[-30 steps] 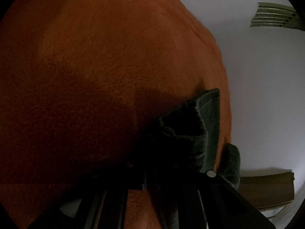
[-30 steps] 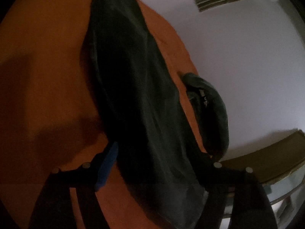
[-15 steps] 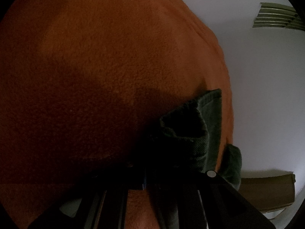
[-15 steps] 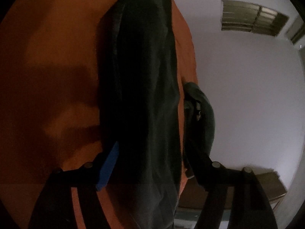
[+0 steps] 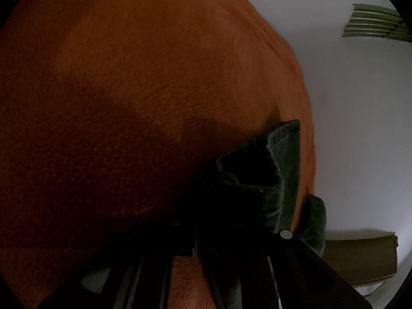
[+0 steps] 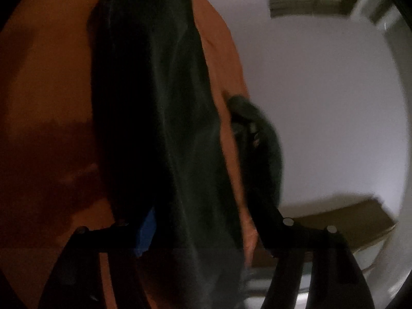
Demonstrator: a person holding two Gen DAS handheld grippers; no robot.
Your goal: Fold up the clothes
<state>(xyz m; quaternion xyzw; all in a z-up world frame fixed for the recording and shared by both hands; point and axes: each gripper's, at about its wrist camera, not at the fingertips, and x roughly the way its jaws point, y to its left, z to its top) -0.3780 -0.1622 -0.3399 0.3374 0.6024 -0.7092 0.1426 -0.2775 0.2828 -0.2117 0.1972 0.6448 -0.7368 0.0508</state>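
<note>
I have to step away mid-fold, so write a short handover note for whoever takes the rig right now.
Left gripper: shut on a bunched hem of the dark green garment, low over the orange blanket.
Right gripper: jaws closing, garment between them, not yet pinched.
The garment lies lengthwise on the blanket; another part of it droops over the edge.
Done: one end gripped. Left: grip the near end, fold.

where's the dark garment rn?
Right wrist view: dark garment lies lengthwise on the orange blanket, centre frame, near its right edge by the white wall.
</note>
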